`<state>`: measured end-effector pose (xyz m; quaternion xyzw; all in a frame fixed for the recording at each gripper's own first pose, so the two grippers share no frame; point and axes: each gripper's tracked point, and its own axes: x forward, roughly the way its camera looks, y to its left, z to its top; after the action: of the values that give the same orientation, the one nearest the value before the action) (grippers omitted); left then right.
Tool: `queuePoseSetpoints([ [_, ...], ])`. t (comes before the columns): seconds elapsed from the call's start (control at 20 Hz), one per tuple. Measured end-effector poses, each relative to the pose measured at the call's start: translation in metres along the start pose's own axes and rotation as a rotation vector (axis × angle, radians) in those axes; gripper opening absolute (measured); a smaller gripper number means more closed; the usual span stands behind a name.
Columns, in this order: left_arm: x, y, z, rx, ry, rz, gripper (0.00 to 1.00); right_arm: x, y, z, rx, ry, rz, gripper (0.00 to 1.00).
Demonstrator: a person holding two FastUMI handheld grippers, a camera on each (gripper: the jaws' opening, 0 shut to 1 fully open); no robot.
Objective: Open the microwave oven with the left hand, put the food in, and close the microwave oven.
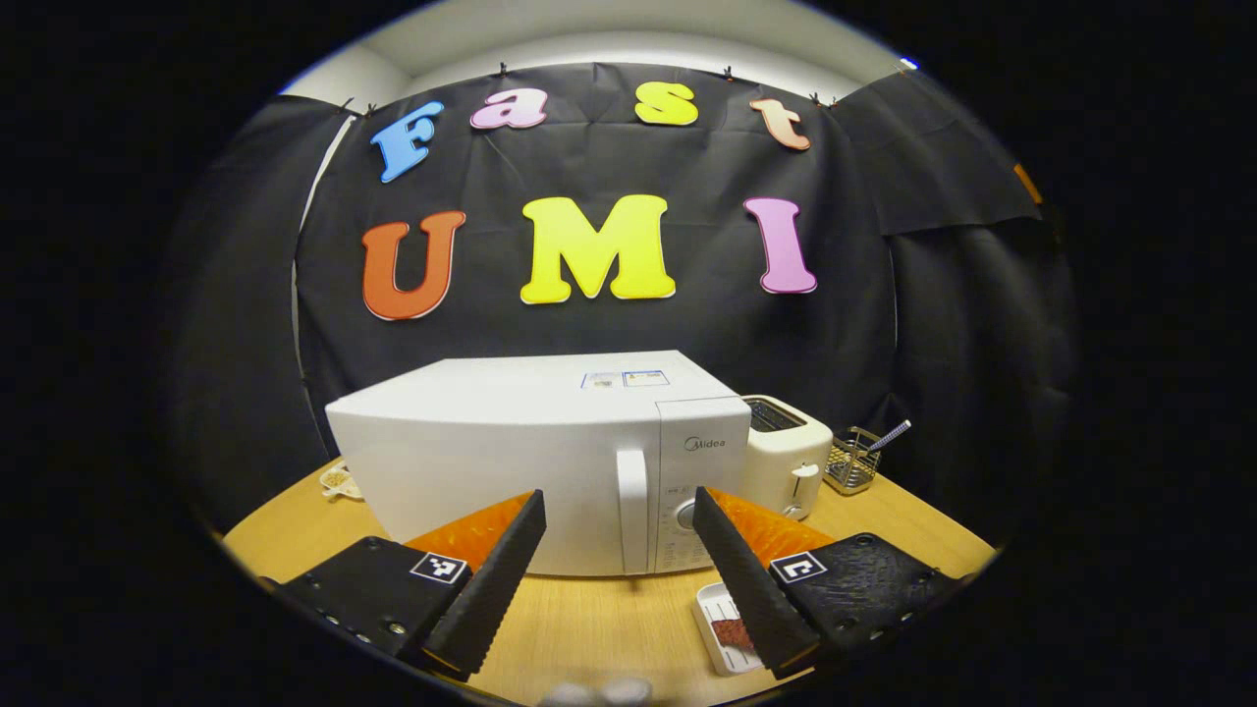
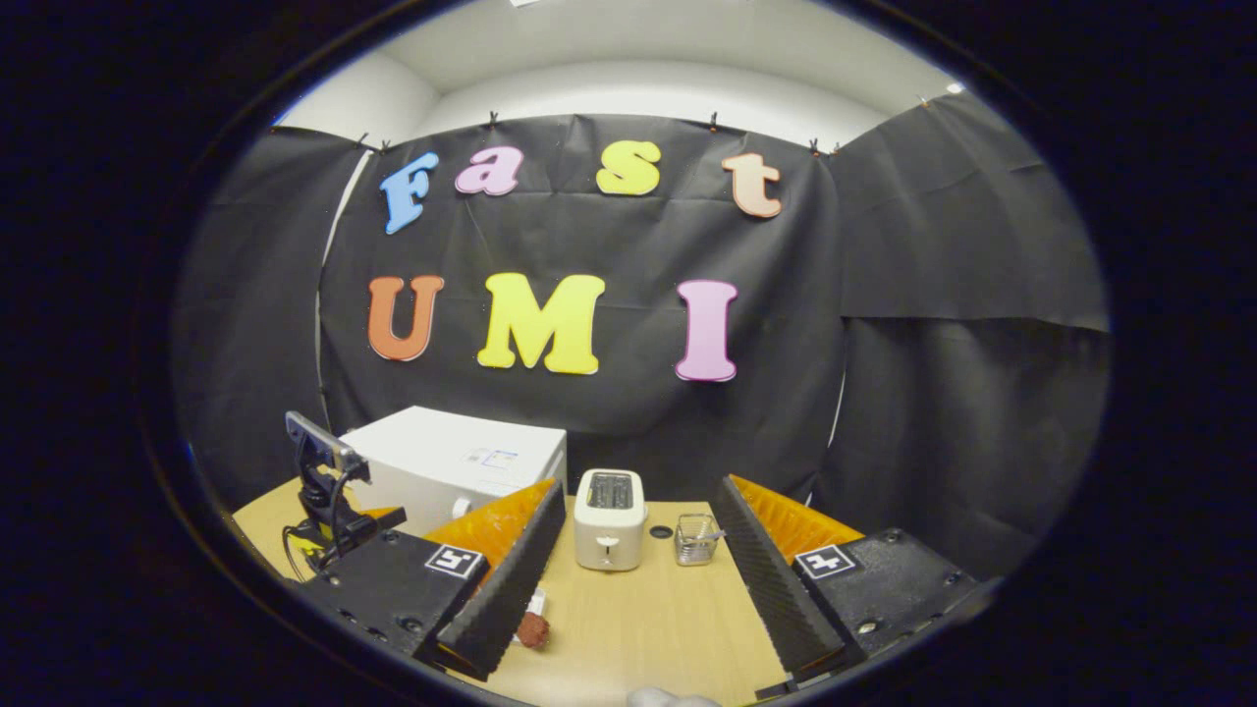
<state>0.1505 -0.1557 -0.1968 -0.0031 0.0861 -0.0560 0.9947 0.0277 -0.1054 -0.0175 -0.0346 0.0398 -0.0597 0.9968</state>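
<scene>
In the left gripper view the left gripper (image 1: pixel 619 550) is hovering with its fingers spread wide and holding nothing, facing the front of the white microwave oven (image 1: pixel 550 462), which is sitting at about 12 o'clock on the wooden table (image 1: pixel 609 628). The door is standing shut, its vertical handle (image 1: pixel 632 511) lying between the fingers' tips, with the knob panel (image 1: pixel 702 491) just to the right; the oven's long axis is running left to right across this view, front toward the camera. At about 5 o'clock, partly behind the right finger, a small white tray (image 1: pixel 715 617) is lying on the table with a reddish-brown piece of food (image 1: pixel 732 633) on it, its long side running away from the camera. A white toaster (image 1: pixel 791 457) is standing just beside the oven at 3 o'clock, and a wire basket (image 1: pixel 852 460) beyond it. The right gripper view is showing things differently: the right gripper (image 2: pixel 638 565) is likewise spread apart and empty, facing the toaster (image 2: pixel 609 518) head-on, the basket (image 2: pixel 695 540) at its right, the oven (image 2: pixel 462 463) at 10 o'clock seen from its side, and the food (image 2: pixel 533 630) peeking out by the left finger at 7 o'clock. The other gripper's camera mount (image 2: pixel 324 471) is also appearing at 9 o'clock.
</scene>
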Motion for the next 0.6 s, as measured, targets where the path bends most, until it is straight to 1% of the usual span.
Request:
queuePoseSetpoints([
  [0.05,0.011,-0.001,-0.006,-0.005,0.006,0.006,0.96,0.002,-0.003,-0.002,-0.001,0.008,-0.007,0.94],
  [0.1,0.022,-0.002,-0.011,-0.009,0.008,0.008,0.96,0.004,-0.005,-0.006,-0.002,0.017,-0.014,1.00],
  [0.15,0.032,-0.003,-0.016,-0.010,0.011,0.012,0.96,0.006,-0.007,-0.008,-0.004,0.026,-0.020,0.94],
  [0.2,0.041,-0.003,-0.020,-0.011,0.011,0.015,0.96,0.008,-0.010,-0.011,-0.007,0.032,-0.029,1.00],
  [0.3,0.056,-0.001,-0.029,-0.010,0.018,0.022,0.96,0.009,-0.015,-0.018,-0.018,0.050,-0.045,1.00],
  [0.35,0.062,0.001,-0.032,-0.003,0.019,0.030,0.96,0.010,-0.017,-0.021,-0.020,0.058,-0.053,0.94],
  [0.4,0.066,0.003,-0.034,-0.004,0.018,0.033,0.96,0.010,-0.021,-0.026,-0.021,0.066,-0.060,1.00],
  [0.45,0.069,0.002,-0.037,-0.005,0.020,0.034,0.96,0.009,-0.024,-0.028,-0.021,0.075,-0.068,1.00],
  [0.5,0.072,0.004,-0.039,-0.006,0.022,0.037,0.88,0.010,-0.027,-0.032,-0.023,0.082,-0.077,0.96],
  [0.55,0.074,0.003,-0.040,-0.009,0.020,0.032,0.96,0.010,-0.029,-0.034,-0.024,0.090,-0.084,1.00],
  [0.6,0.075,-0.001,-0.043,-0.009,0.023,0.022,0.96,0.010,-0.030,-0.037,-0.025,0.094,-0.087,1.00],
])
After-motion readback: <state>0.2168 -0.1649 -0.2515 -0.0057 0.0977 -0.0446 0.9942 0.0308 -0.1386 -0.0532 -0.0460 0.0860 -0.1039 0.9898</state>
